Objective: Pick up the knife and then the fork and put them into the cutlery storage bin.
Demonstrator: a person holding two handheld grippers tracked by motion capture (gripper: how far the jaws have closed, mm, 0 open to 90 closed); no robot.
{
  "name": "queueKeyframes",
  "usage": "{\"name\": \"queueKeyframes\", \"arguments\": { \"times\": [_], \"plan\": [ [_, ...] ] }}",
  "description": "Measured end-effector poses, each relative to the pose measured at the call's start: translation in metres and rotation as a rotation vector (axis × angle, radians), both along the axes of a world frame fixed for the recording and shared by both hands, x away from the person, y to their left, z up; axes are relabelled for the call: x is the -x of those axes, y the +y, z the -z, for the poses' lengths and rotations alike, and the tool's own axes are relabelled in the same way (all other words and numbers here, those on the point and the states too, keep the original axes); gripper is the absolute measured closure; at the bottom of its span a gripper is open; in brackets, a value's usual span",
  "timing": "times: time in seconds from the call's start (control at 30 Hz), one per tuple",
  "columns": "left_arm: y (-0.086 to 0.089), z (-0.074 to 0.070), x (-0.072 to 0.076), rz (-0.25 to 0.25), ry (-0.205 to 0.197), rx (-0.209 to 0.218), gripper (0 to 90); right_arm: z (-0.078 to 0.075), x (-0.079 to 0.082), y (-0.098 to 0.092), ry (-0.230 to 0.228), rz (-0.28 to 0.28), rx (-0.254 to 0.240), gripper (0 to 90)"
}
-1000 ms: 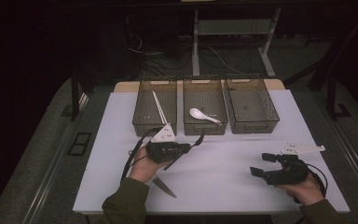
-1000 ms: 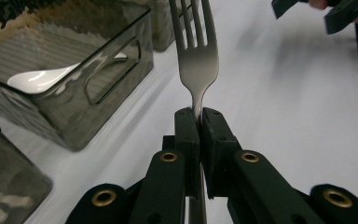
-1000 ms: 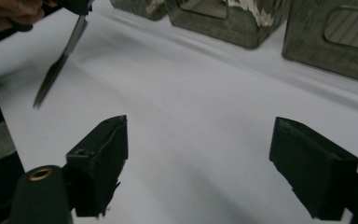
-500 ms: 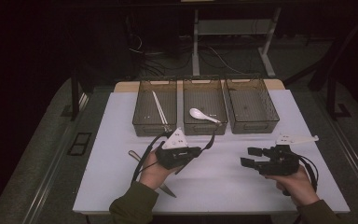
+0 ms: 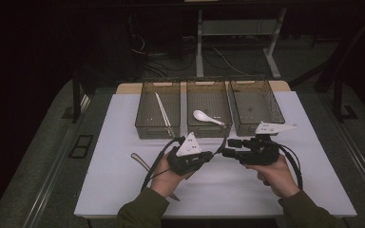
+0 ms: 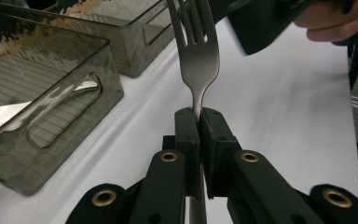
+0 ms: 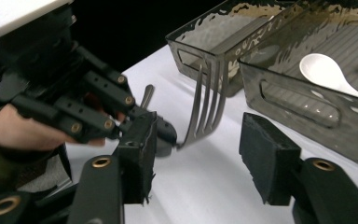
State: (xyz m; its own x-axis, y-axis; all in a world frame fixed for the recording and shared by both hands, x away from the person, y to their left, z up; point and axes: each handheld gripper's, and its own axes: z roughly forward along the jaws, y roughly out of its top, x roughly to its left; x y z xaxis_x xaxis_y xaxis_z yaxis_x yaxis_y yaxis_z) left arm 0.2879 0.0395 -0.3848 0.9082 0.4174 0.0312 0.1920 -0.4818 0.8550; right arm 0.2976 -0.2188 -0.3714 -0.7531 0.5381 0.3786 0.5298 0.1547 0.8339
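Observation:
A metal fork (image 6: 198,51) stands tines up in my left gripper (image 6: 198,119), which is shut on its neck. In the high view the left gripper (image 5: 208,156) and the right gripper (image 5: 228,152) meet tip to tip over the middle of the white table (image 5: 123,123). My right gripper (image 7: 200,142) faces the left gripper (image 7: 88,109). Its jaws have just been closing and stand apart, with the fork (image 7: 208,105) tines between them and untouched by the pads (image 7: 265,156).
Three dark see-through trays stand in a row at the back: the left one (image 5: 142,116) holds chopsticks (image 5: 161,110), the middle one (image 5: 193,102) a white spoon (image 5: 208,117), the right one (image 5: 256,102) nothing. A metal utensil (image 5: 140,161) lies by the left forearm.
Both grippers have come together at the table's middle: the left drifted right with the fork, the right swung in from the right and rose. The right jaws have narrowed around the tines.

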Motion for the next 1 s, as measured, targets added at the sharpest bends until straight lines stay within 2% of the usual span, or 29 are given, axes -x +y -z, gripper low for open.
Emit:
{"name": "queueKeyframes", "arguments": {
  "times": [0.17,0.33,0.4,0.73,0.8,0.83,0.9,1.0],
  "plan": [
    [-0.001,-0.001,0.001,-0.025,-0.019,-0.011,85.5,0.000,-0.009,0.010,0.010,0.007,-0.016,54.9],
    [-0.001,-0.002,0.001,-0.033,-0.025,-0.006,85.5,0.000,-0.014,0.015,0.008,0.016,-0.026,70.5],
    [0.000,-0.002,0.000,-0.030,-0.033,-0.014,85.5,-0.001,-0.015,0.016,0.002,0.020,-0.030,71.9],
    [0.000,-0.002,0.000,-0.027,-0.017,0.024,84.7,-0.003,-0.014,0.017,-0.035,0.033,-0.021,75.5],
    [0.000,-0.002,-0.001,-0.011,-0.002,0.050,83.5,-0.004,-0.014,0.016,-0.046,0.042,-0.014,79.2],
    [-0.001,-0.002,-0.001,0.005,0.012,0.070,81.5,-0.004,-0.014,0.016,-0.058,0.052,-0.004,87.2],
    [-0.003,-0.002,0.001,-0.003,-0.004,0.062,79.4,-0.004,-0.017,0.015,-0.051,0.056,-0.026,87.8],
    [-0.001,-0.001,0.000,0.006,0.000,0.071,75.4,-0.004,-0.018,0.016,-0.060,0.061,0.000,87.8]
  ]
}}
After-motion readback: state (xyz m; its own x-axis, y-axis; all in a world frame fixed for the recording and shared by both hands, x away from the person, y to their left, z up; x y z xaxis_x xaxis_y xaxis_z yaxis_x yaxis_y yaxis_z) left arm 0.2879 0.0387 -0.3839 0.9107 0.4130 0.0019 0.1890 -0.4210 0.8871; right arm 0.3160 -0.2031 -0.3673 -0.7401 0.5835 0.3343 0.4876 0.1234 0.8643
